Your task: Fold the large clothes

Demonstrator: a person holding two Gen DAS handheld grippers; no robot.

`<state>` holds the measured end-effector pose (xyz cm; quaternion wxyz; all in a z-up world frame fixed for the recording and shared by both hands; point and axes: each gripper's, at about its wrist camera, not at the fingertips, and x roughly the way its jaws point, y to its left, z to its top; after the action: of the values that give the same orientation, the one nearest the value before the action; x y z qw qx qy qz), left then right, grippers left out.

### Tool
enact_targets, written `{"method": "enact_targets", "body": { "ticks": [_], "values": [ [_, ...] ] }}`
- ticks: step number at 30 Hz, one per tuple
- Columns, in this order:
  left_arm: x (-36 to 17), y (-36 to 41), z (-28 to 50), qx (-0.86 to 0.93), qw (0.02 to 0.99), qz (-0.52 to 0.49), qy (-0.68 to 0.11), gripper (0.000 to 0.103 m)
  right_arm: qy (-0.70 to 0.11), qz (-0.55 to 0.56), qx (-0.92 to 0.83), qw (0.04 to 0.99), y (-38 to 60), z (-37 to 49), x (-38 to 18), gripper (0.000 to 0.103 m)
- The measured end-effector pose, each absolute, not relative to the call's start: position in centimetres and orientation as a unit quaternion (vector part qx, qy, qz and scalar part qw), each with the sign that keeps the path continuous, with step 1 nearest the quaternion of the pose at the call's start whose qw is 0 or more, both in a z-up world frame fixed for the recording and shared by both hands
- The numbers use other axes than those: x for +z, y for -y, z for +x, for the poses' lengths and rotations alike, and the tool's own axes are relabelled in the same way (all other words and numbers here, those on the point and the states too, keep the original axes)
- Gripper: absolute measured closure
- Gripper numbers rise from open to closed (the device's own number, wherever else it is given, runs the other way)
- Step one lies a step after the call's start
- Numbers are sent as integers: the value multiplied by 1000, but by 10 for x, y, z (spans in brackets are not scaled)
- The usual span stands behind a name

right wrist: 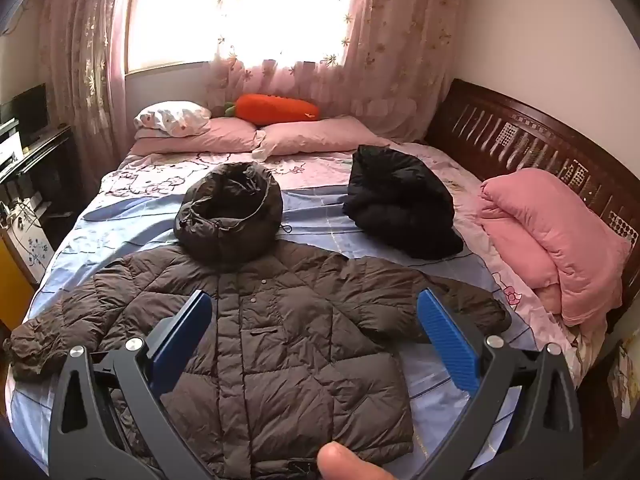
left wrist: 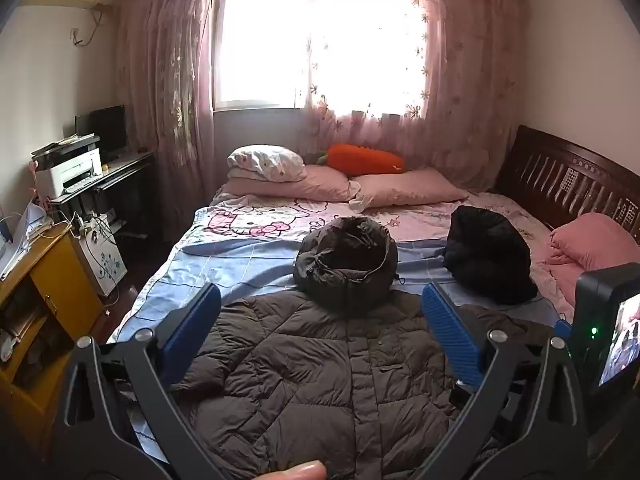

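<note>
A brown quilted puffer jacket (right wrist: 288,340) lies front up and buttoned on the bed, sleeves spread to both sides. Its hood (right wrist: 230,216) is bunched at the far end. In the left wrist view the same jacket (left wrist: 320,380) fills the near bed, with its hood (left wrist: 346,264) beyond. My left gripper (left wrist: 320,294) is open above the jacket's chest, nothing between its blue pads (left wrist: 448,332). My right gripper (right wrist: 314,300) is also open over the jacket's middle and holds nothing. A person's thumb (right wrist: 352,460) shows at the bottom edge.
A black folded garment (right wrist: 400,208) lies on the bed right of the hood. A pink folded quilt (right wrist: 552,240) sits against the dark wooden headboard (right wrist: 520,132). Pillows and an orange carrot plush (right wrist: 276,110) line the far side. A yellow cabinet (left wrist: 52,292) and a desk with a printer (left wrist: 70,168) stand left.
</note>
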<state>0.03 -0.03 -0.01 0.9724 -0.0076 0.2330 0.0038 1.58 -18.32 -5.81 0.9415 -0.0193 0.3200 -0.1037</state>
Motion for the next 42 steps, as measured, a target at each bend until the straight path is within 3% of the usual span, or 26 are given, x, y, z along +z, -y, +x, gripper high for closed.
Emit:
{"method": "enact_targets", "body": {
  "ticks": [15, 42],
  "values": [
    [-18, -7, 9, 18, 962, -28, -271, 2, -385, 2, -27, 922, 171, 15, -69, 1],
    [-16, -15, 7, 17, 956, -36, -291, 2, -389, -17, -5, 921, 152, 6, -71, 1]
  ]
}}
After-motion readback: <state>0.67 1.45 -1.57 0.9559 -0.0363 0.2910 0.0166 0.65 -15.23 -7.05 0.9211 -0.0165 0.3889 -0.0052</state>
